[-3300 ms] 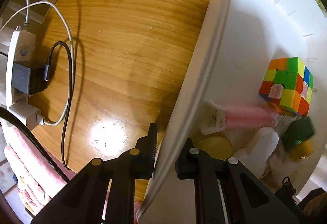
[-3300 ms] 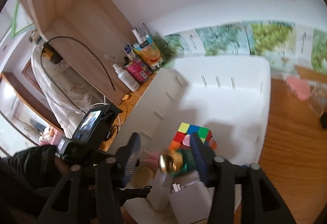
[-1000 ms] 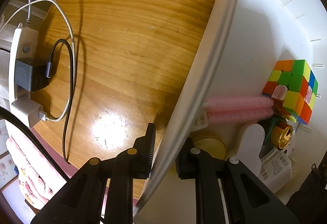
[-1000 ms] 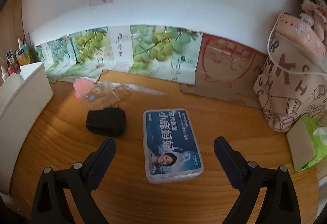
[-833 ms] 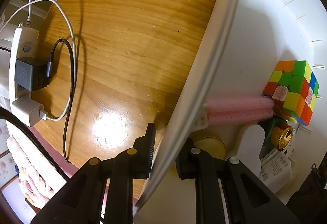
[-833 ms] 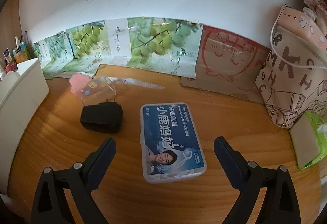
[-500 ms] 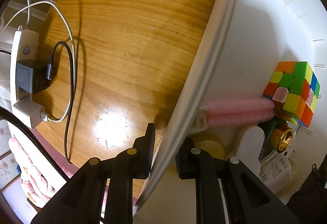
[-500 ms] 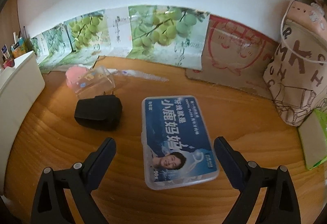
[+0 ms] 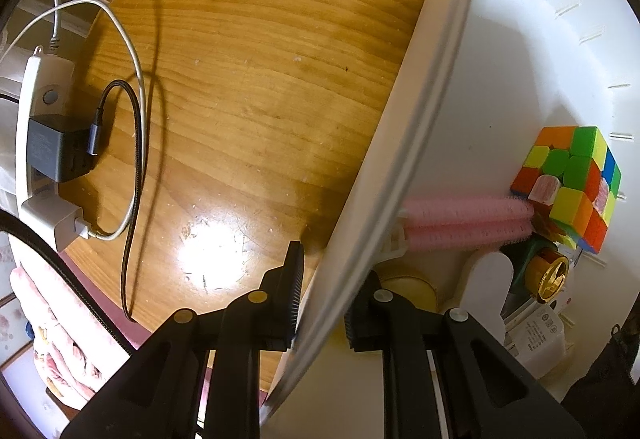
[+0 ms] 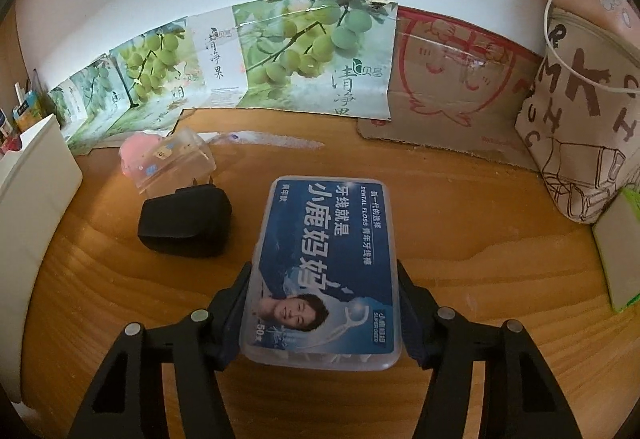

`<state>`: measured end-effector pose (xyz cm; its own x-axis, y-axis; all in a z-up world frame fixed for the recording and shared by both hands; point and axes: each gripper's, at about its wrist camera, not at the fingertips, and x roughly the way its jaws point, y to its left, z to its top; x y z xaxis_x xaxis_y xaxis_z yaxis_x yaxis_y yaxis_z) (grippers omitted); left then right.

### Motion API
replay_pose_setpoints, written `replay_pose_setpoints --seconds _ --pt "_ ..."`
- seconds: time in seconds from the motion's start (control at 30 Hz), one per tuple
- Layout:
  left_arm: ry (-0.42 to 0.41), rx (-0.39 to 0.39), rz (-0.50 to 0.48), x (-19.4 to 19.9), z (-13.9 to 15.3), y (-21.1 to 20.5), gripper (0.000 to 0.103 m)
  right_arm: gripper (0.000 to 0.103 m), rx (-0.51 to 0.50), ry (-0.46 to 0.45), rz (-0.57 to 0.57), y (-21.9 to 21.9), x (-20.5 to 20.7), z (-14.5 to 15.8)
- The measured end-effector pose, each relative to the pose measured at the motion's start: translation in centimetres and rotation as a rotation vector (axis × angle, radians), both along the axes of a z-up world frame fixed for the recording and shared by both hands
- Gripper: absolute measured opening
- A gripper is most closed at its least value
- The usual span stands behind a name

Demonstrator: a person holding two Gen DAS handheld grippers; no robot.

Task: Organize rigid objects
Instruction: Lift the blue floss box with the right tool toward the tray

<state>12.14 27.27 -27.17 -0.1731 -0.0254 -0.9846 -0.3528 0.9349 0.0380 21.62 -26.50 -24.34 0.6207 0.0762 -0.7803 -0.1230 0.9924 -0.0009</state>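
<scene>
A clear dental floss box with a blue label lies on the wooden table. My right gripper straddles its near end, jaws closing, and both pads touch the box's long sides. A black charger and a clear pouch with a pink item sit left of the box. My left gripper points down and is shut on the side wall of the white bin. Inside the bin lie a colour cube, pink hair rollers and a gold-capped green item.
The white bin stands at the table's left edge in the right wrist view. A printed tote bag and a green-edged pack stand at the right. Cardboard lines the back wall. A power strip with chargers and cables lies left of the bin.
My right gripper's jaws have come in from wide apart onto the floss box's sides, after sinking slightly toward it. The left gripper and the bin have not moved.
</scene>
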Motion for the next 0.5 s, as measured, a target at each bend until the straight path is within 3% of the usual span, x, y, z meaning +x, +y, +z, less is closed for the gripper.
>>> replay_pose_setpoints --seconds 0.23,0.4,0.5 --pt "-0.032 -0.034 0.0 -0.6 0.2 0.5 0.018 0.063 0.01 0.04 -0.032 1.1 -1.4 0.1" --pt "-0.048 -0.038 -0.002 -1.3 0.5 0.9 0.018 0.063 0.07 0.083 -0.065 2.0 -3.4 0.4" --pt "-0.06 -0.044 -0.001 -1.7 0.8 0.9 0.018 0.063 0.034 0.131 -0.072 3.2 -4.8 0.6"
